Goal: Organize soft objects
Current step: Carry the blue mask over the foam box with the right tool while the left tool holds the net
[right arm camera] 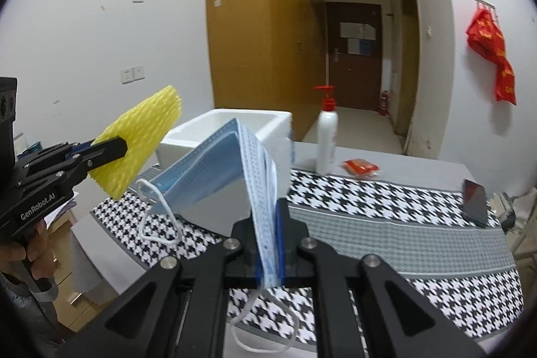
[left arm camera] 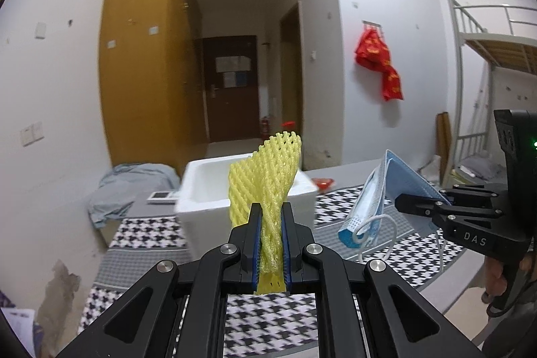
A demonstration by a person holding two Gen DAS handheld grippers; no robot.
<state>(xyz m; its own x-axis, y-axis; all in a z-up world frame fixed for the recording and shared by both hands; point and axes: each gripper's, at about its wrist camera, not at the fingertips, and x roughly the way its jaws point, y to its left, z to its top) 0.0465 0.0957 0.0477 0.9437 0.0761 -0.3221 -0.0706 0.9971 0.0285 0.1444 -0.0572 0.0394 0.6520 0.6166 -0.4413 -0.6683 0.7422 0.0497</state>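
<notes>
My left gripper [left arm camera: 271,207] is shut on a yellow foam net sleeve [left arm camera: 268,176], which sticks up above the pads and hangs clear of the table. In the right wrist view the same left gripper [right arm camera: 125,150] holds the yellow net [right arm camera: 141,143] at the left. My right gripper [right arm camera: 270,207] is shut on a stack of blue face masks [right arm camera: 214,170] whose white ear loops [right arm camera: 157,223] dangle. In the left wrist view that right gripper [left arm camera: 399,202] carries the masks [left arm camera: 379,200] at the right. A white foam box [left arm camera: 208,187] [right arm camera: 235,130] stands open on the table beyond both.
A houndstooth cloth [right arm camera: 386,223] covers the table. On it stand a white pump bottle [right arm camera: 327,140] with a red top, a red packet [right arm camera: 360,166] and a dark phone [right arm camera: 475,200]. A grey garment [left arm camera: 131,187] lies left of the box. A bunk bed [left arm camera: 486,56] stands at the right.
</notes>
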